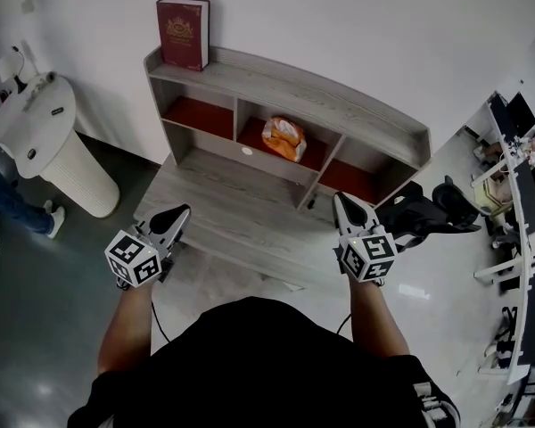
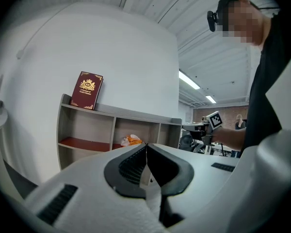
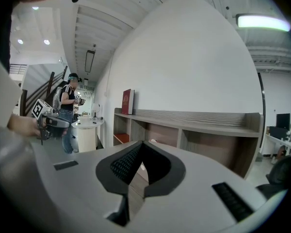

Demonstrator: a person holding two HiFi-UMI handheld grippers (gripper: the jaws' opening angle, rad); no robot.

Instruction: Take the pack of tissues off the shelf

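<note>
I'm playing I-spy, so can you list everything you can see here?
Shelf: one, grey wood with red compartment floors, against the white wall.
Pack of tissues: one, orange and white, middle compartment.
Book: one, dark red, upright on the shelf's top, left end.
Round stand: one, white, left of the shelf.
Chair: one, black, right of the shelf.
Left gripper: one, white, fingers shut, empty.
Right gripper: one, white, fingers shut, empty.

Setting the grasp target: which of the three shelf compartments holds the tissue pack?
The middle compartment: the orange tissue pack lies there. The left compartment and right compartment show only their red floors.
</note>
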